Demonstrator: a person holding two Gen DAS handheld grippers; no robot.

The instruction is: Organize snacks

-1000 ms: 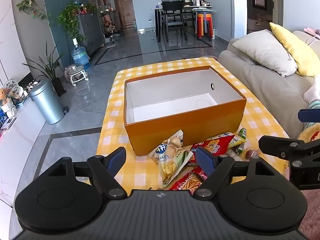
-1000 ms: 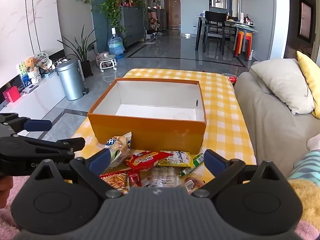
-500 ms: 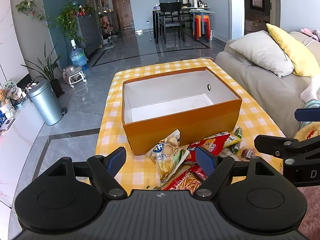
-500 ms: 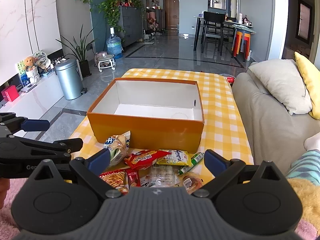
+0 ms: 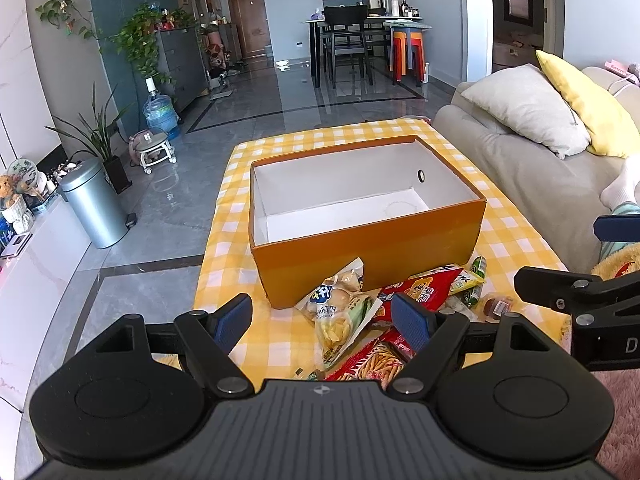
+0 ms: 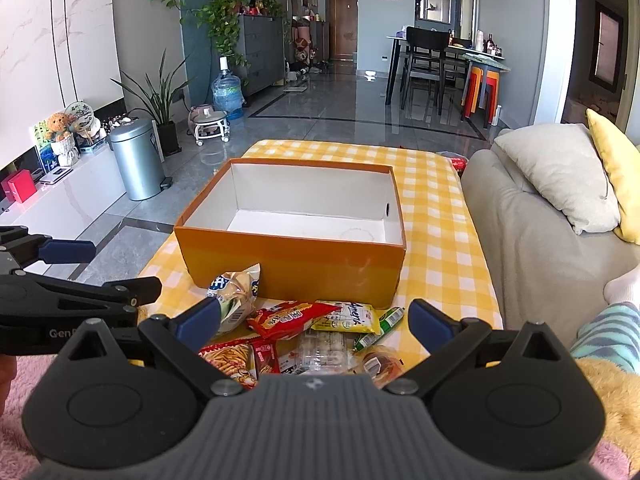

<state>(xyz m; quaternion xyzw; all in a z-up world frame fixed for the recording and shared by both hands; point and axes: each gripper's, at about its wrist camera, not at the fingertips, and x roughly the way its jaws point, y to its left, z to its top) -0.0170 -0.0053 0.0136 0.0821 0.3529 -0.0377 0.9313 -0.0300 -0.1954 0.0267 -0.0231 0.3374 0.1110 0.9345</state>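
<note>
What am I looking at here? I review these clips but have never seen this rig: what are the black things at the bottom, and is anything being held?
They are two hand-held grippers, one in each of a person's hands, each with a fisheye camera looking along its fingers. The left camera shows the left gripper; the right camera shows the right gripper. Both stand open and hold nothing. Ahead, on a table with a yellow checked cloth, stands an open orange box with nothing in it. In front of it lies a heap of snack packets, among them a red packet, a yellow packet and a bread bag.
</note>
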